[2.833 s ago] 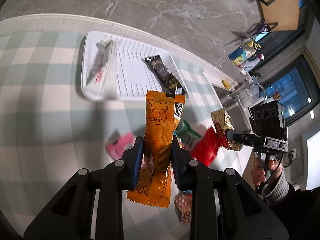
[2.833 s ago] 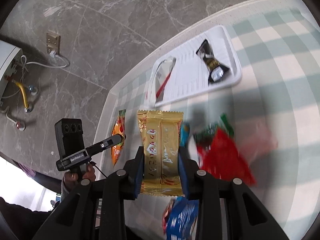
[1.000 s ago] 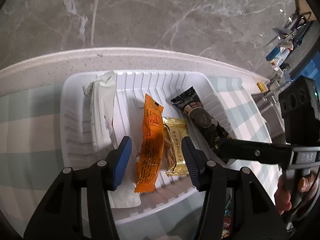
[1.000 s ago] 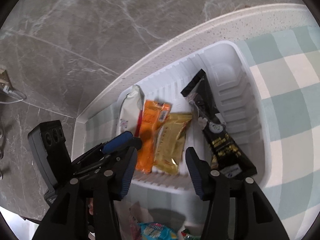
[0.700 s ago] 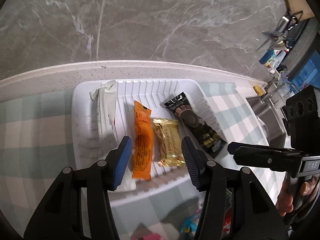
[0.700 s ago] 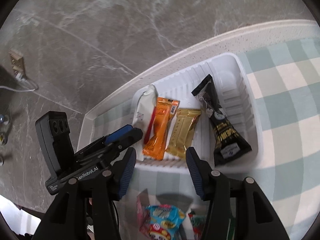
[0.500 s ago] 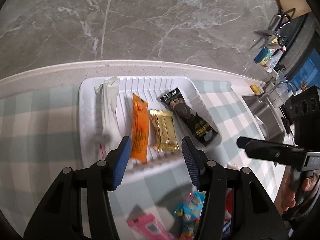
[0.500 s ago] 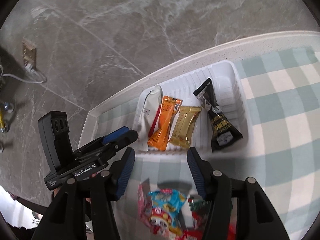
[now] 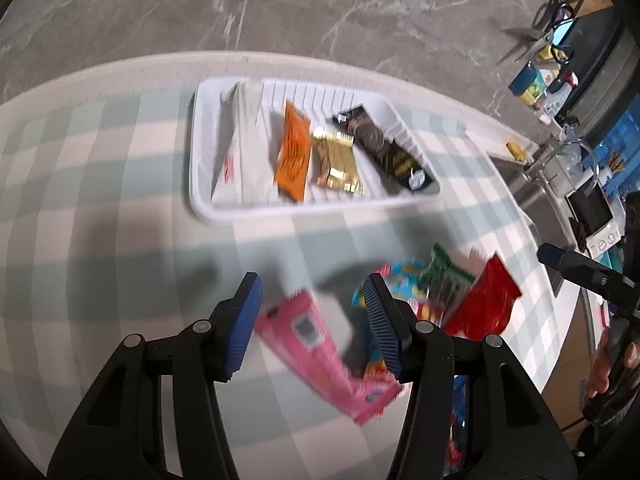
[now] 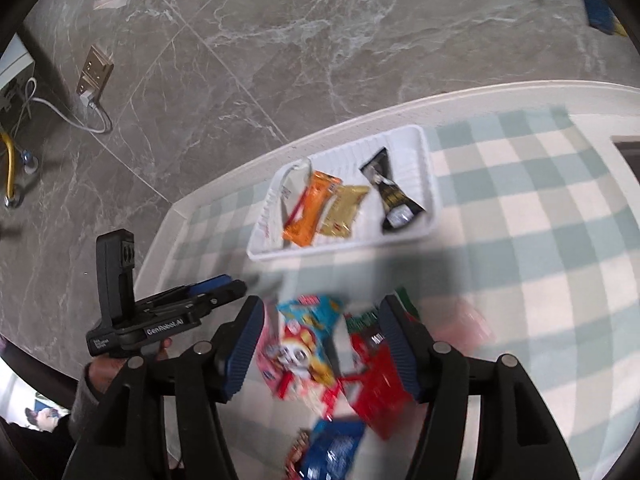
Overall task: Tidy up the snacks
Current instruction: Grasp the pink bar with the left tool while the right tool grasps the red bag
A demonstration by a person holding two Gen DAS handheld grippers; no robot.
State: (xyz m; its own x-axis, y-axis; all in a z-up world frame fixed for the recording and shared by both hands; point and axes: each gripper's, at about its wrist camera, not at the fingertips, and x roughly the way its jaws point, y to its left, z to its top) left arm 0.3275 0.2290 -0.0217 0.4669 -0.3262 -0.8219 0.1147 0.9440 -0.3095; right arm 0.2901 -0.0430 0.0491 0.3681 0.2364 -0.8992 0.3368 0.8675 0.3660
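A white tray (image 9: pixel 200 200) on the checked cloth holds a white packet (image 9: pixel 240 152), an orange packet (image 9: pixel 295 156), a gold packet (image 9: pixel 336 160) and a black packet (image 9: pixel 384 148). My left gripper (image 9: pixel 312 286) is open and empty above a pink packet (image 9: pixel 320 352) lying on the cloth. Beside it lie a blue cartoon packet (image 9: pixel 400 276), a green packet (image 9: pixel 444 276) and a red packet (image 9: pixel 484 304). My right gripper (image 10: pixel 320 308) hovers over the cartoon packet (image 10: pixel 308 340) and red packet (image 10: pixel 376 384); its jaws are opening, pressing on nothing. The tray (image 10: pixel 424 152) lies beyond.
A dark blue packet (image 10: pixel 332 452) lies nearest the right gripper's base. The table's curved edge (image 10: pixel 224 184) runs behind the tray, with marble floor past it. A sink (image 9: pixel 536 196) and counter clutter sit at the right. A wall socket (image 10: pixel 94 76) with a cable is at far left.
Both grippers have drawn back from the tray to above the loose snack pile. The orange and gold packets they carried earlier now lie in the tray. The right jaws stand wider.
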